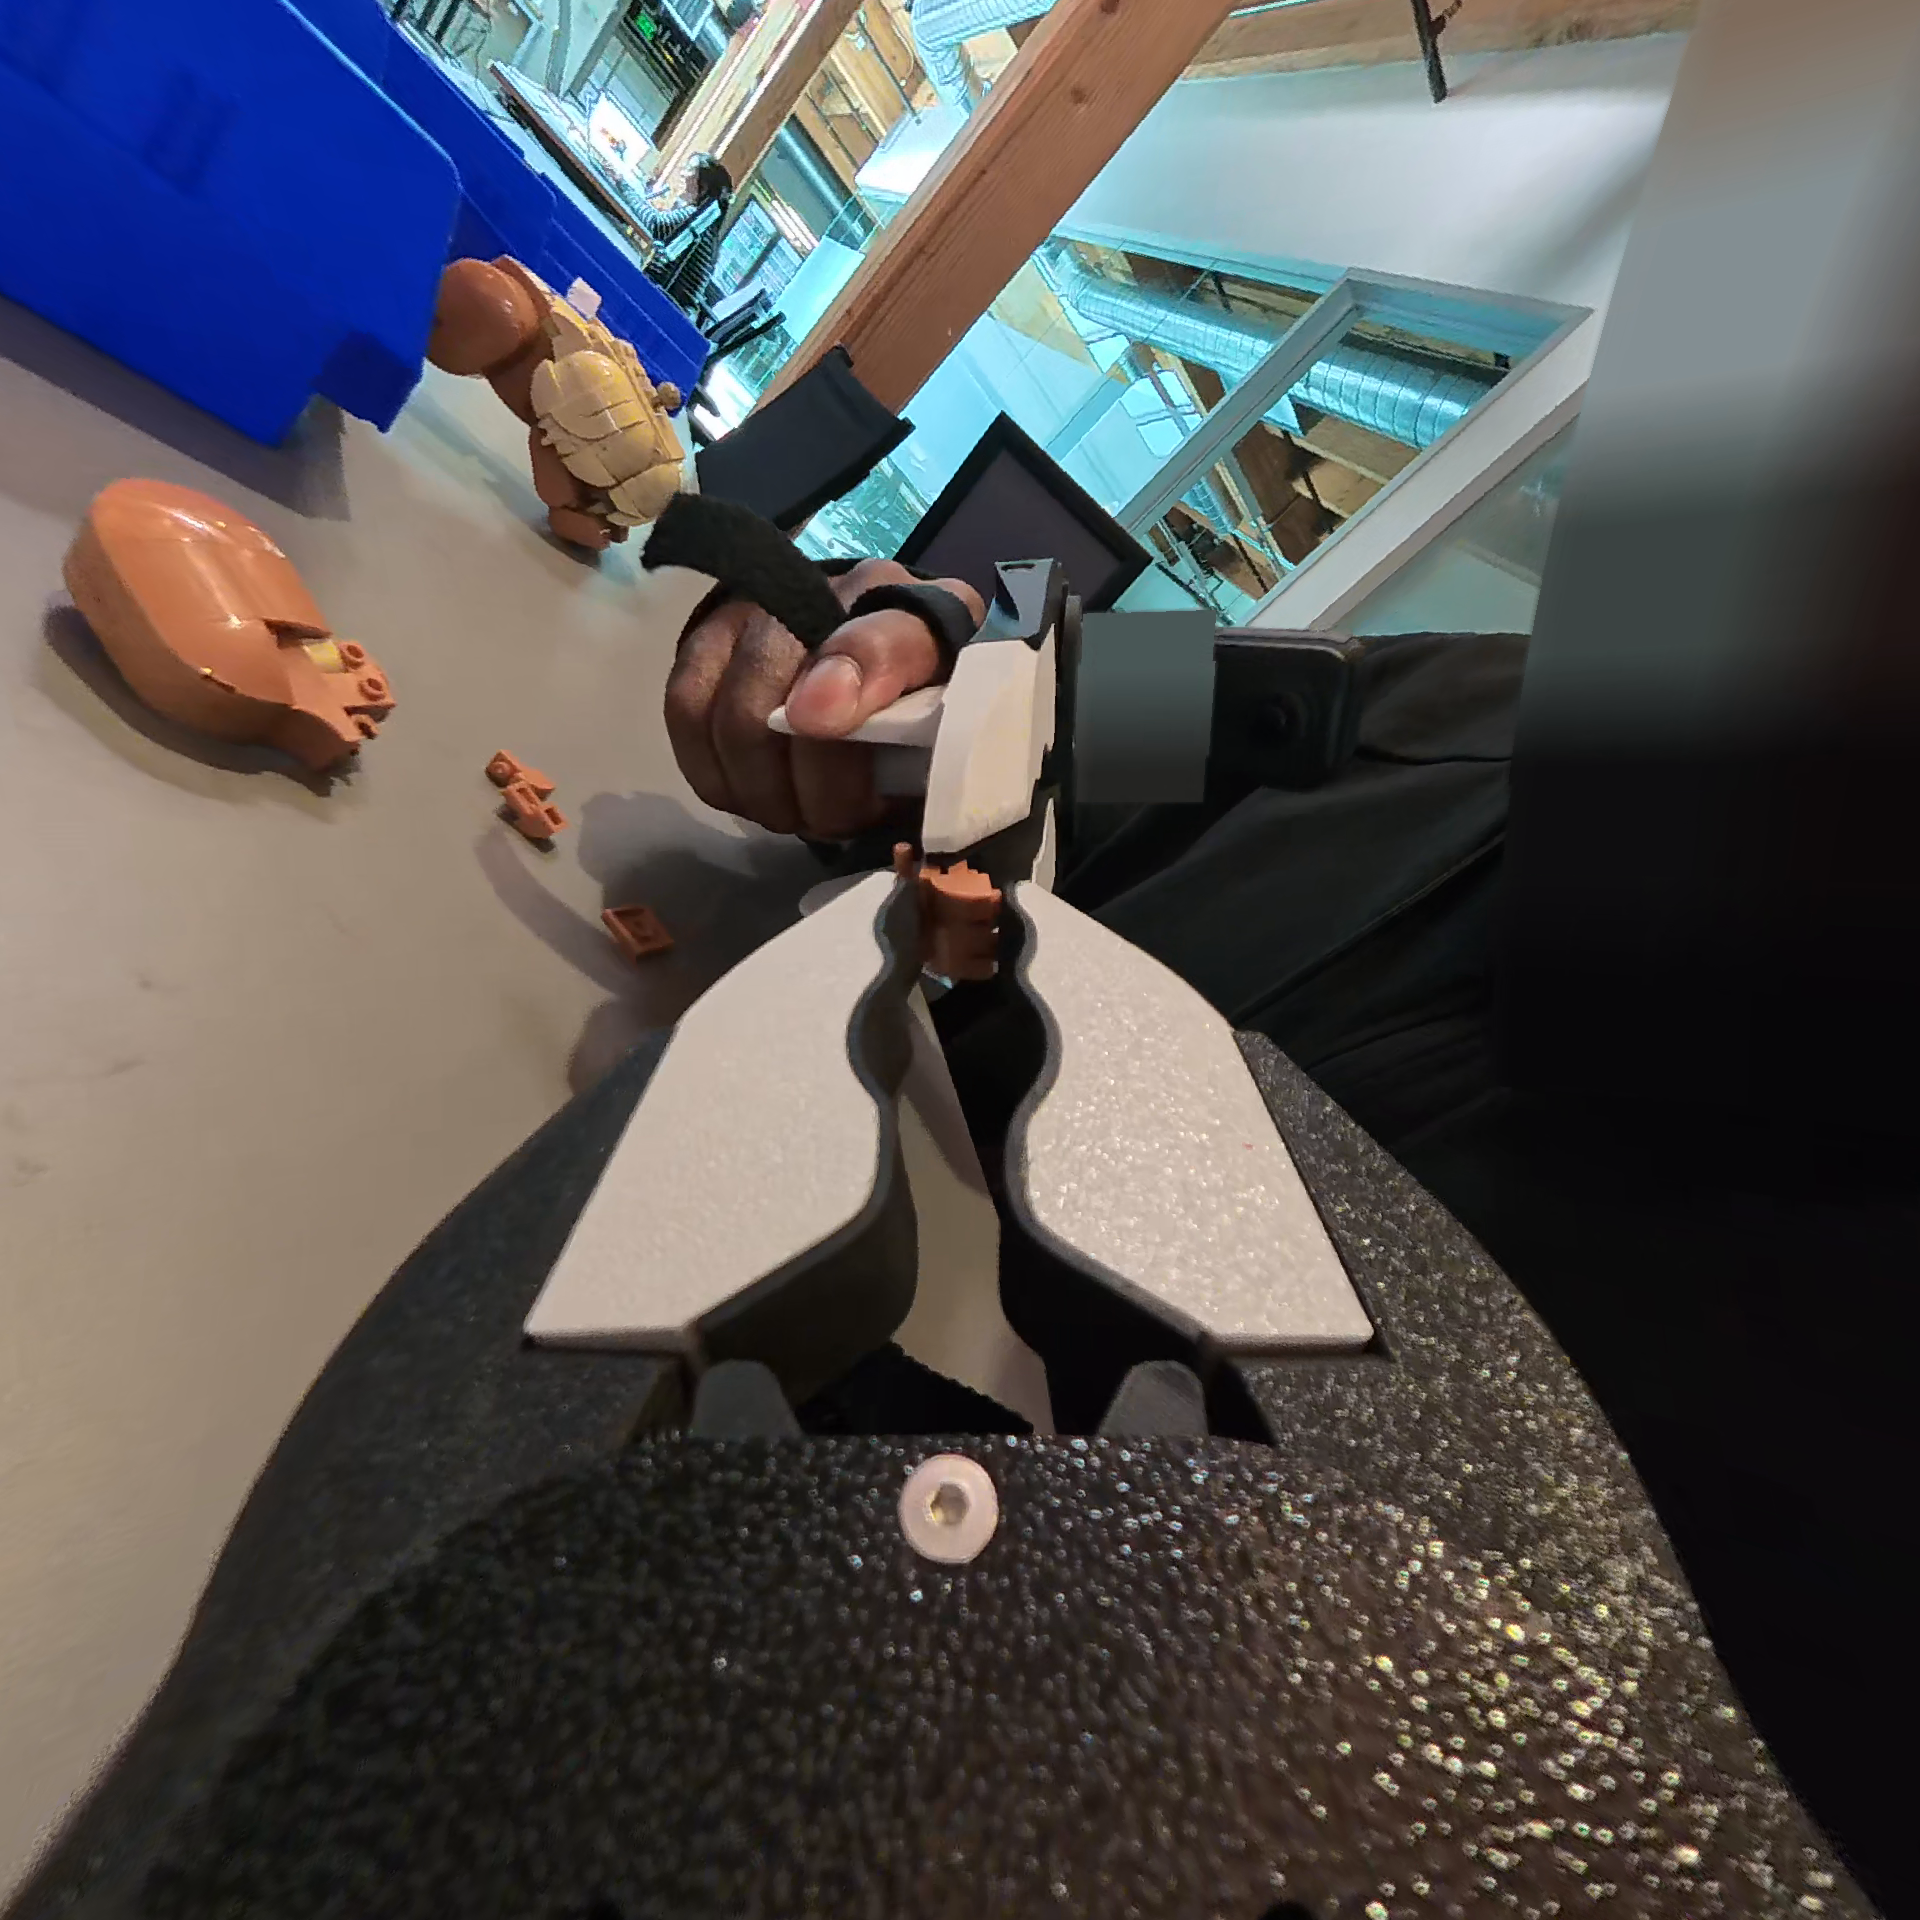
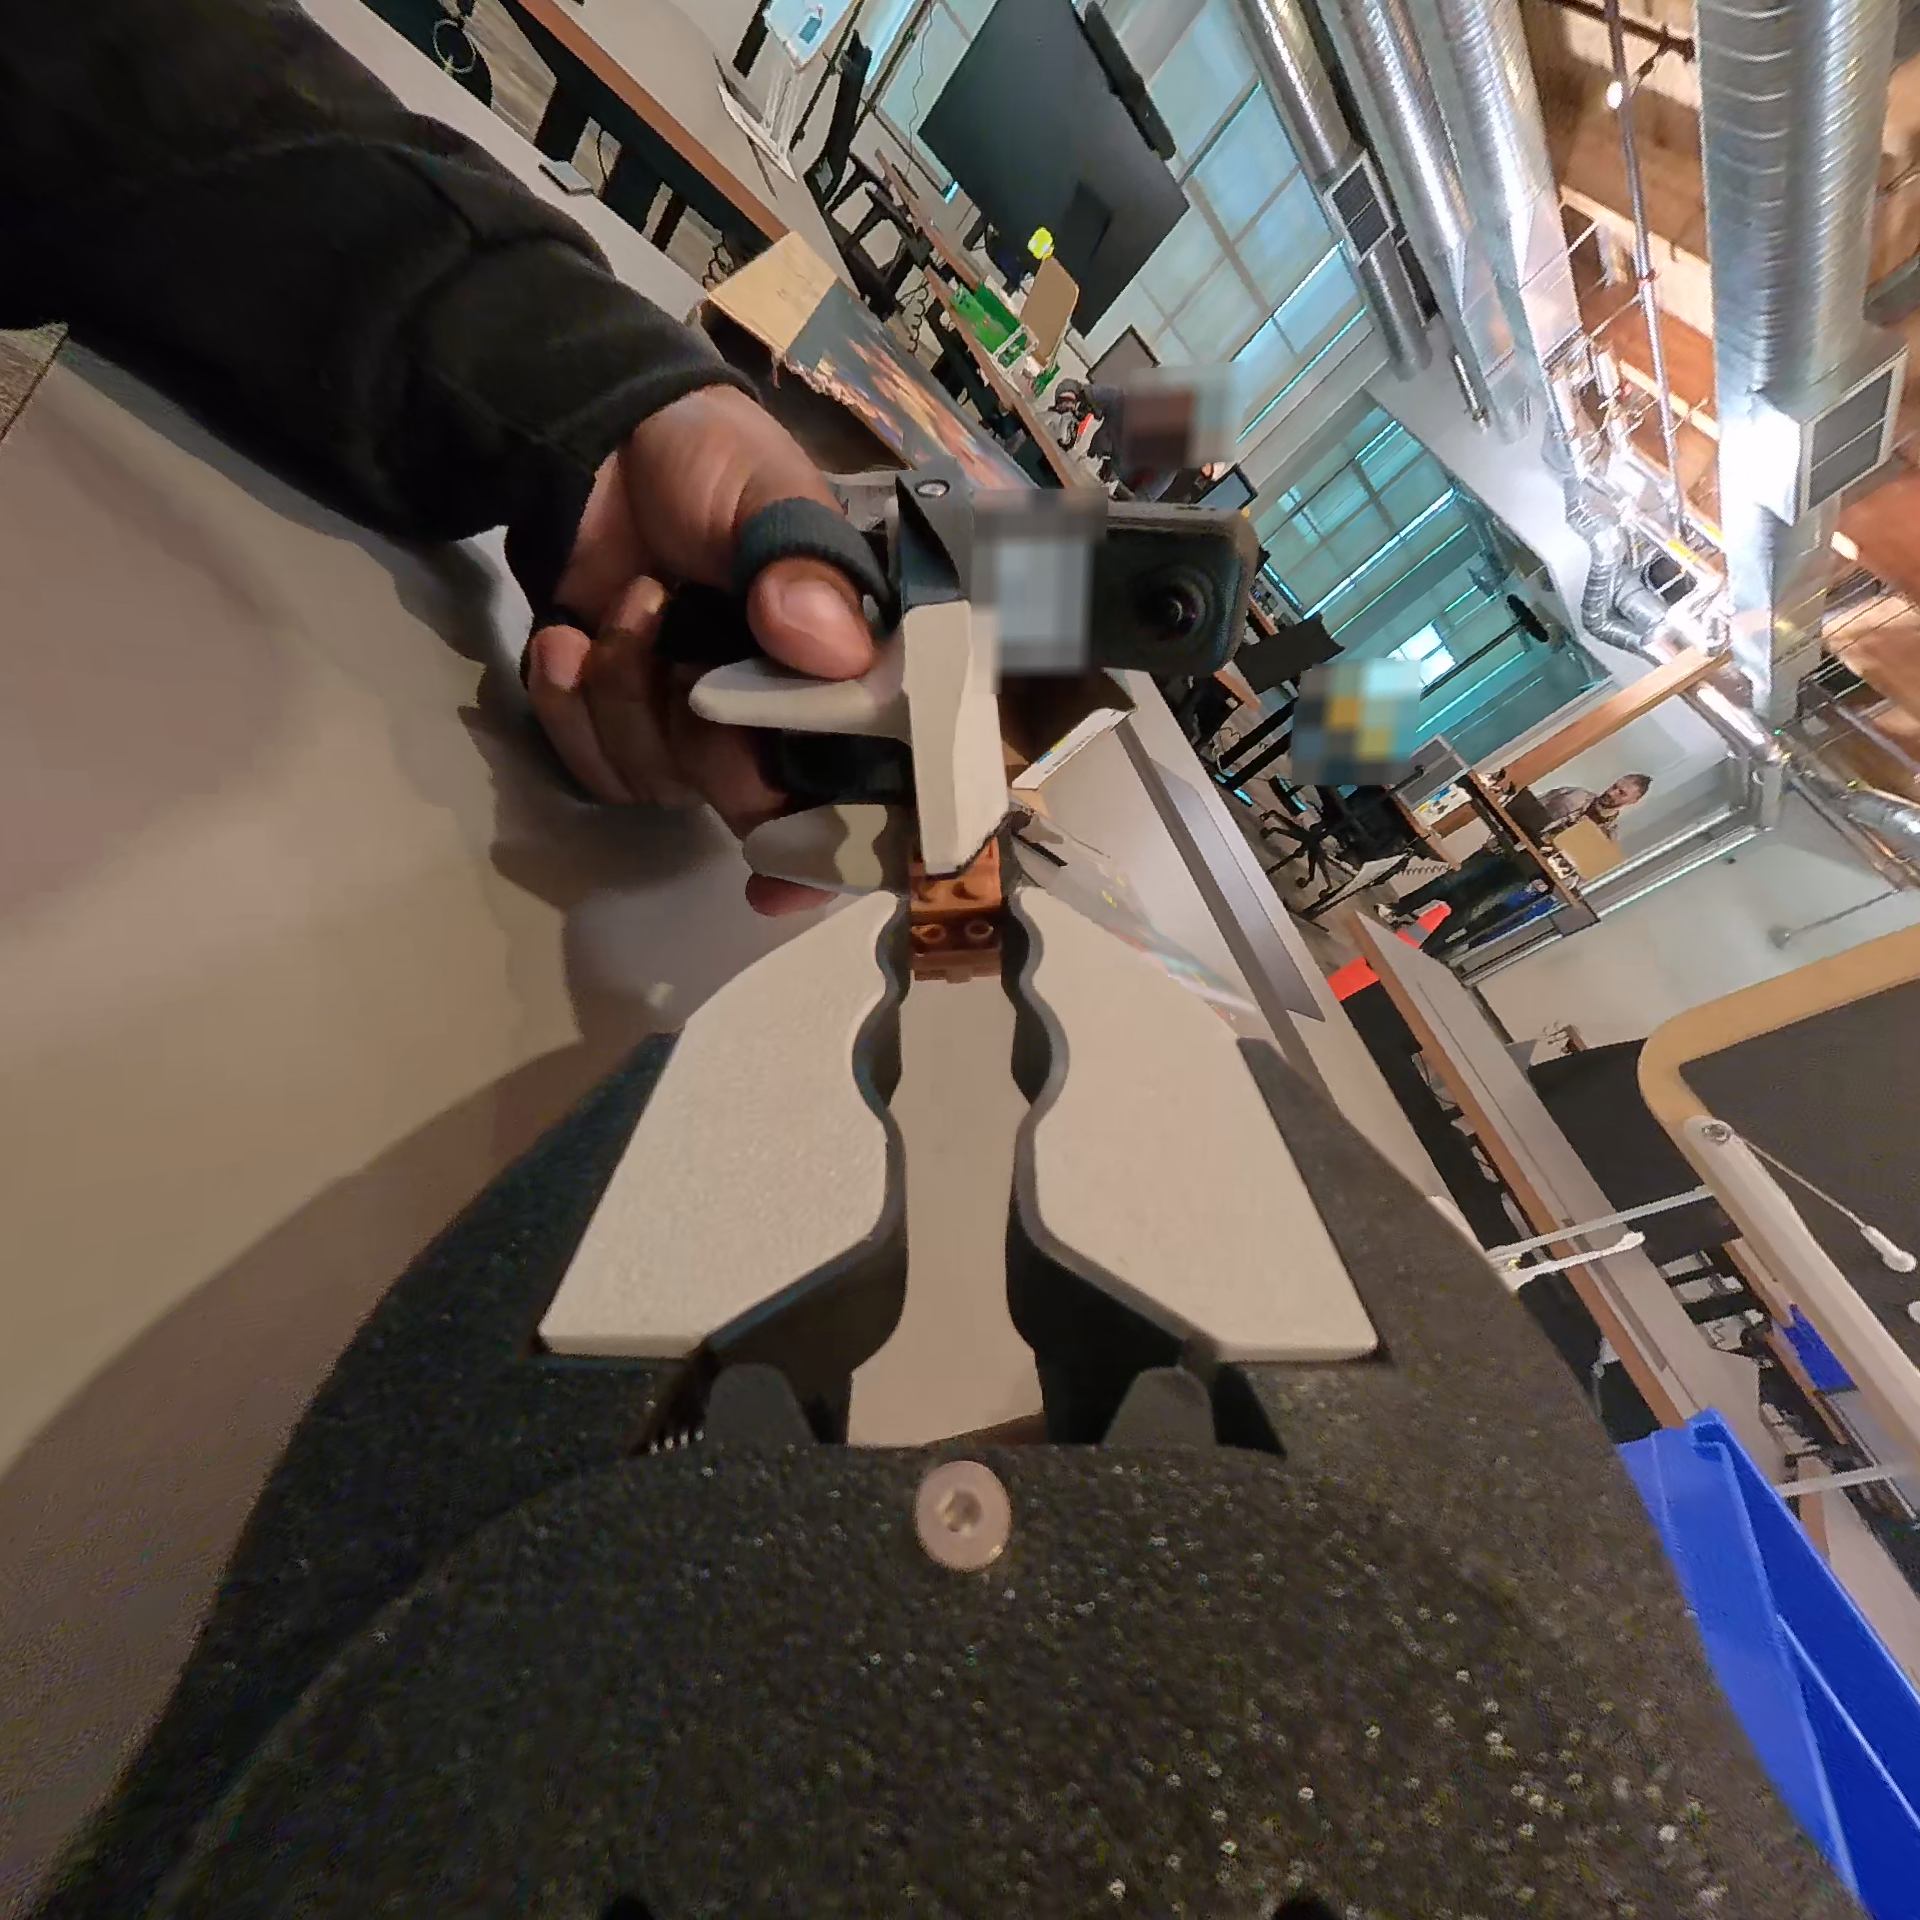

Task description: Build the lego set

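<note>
My left gripper and right gripper both clench the small brown lego assembly between them, raised above the grey table.

A grey tabletop fills nine o'clock, blue bins at eleven, a wooden beam at twelve, and silver ducts and bright windows beyond.

Open-plan workshop/lab: ducts upper right, desks right, wood beam top centre, blue bins upper left.
</note>
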